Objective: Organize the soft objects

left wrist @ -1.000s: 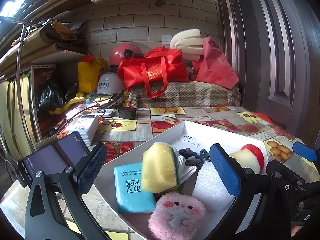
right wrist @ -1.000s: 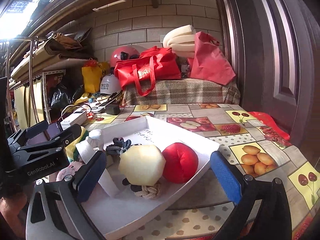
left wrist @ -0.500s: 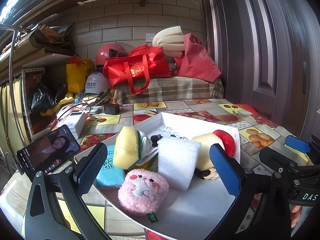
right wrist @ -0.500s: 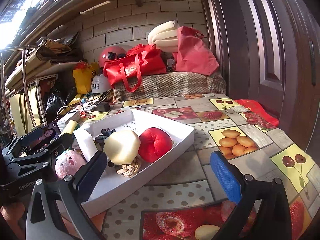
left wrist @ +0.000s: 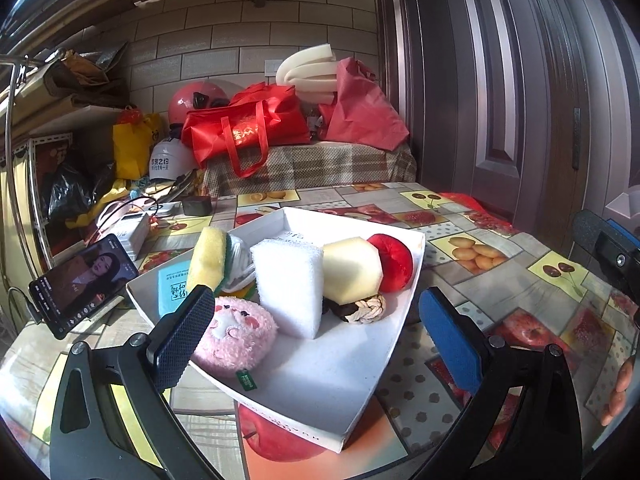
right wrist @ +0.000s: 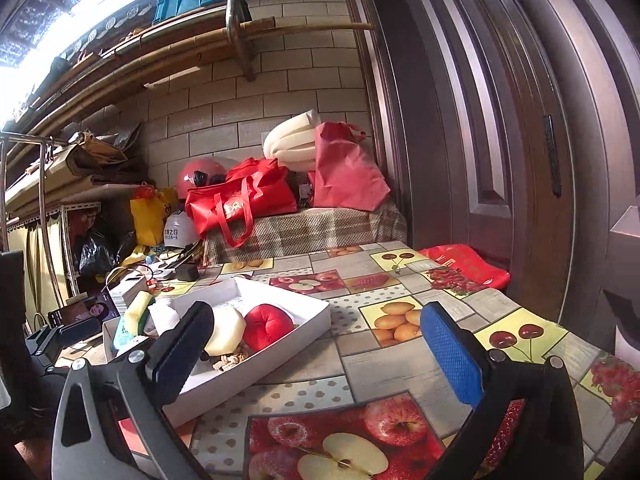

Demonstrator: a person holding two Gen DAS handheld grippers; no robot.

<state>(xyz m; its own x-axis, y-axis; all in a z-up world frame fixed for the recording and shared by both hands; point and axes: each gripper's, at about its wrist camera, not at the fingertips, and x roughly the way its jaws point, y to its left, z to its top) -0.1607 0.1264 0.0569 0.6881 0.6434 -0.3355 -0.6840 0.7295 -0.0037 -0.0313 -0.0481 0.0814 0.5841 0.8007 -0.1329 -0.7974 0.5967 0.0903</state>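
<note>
A white tray point(left wrist: 340, 384) on the fruit-print table holds soft things: a pink plush point(left wrist: 236, 336), a white foam block point(left wrist: 290, 284), a cream foam polygon point(left wrist: 350, 268), a red plush point(left wrist: 394, 258), a yellow-green sponge point(left wrist: 208, 260), a blue pack point(left wrist: 172, 290) and a rope knot point(left wrist: 366, 308). My left gripper point(left wrist: 316, 336) is open and empty, above the tray's near corner. My right gripper point(right wrist: 320, 352) is open and empty, to the right of the tray point(right wrist: 248, 376), over the table. The red plush point(right wrist: 266, 326) and cream polygon point(right wrist: 228, 330) show there too.
A phone point(left wrist: 82, 280) leans at the table's left edge beside a white box point(left wrist: 134, 234). Red bags point(left wrist: 248, 128), helmets point(left wrist: 196, 100) and foam rolls point(left wrist: 308, 76) sit on a plaid bench behind. A dark door point(left wrist: 520, 100) stands at the right.
Both grippers have pulled back and risen from the tray, so it looks smaller and farther. The right gripper has moved right, off the tray. Both stayed open and empty.
</note>
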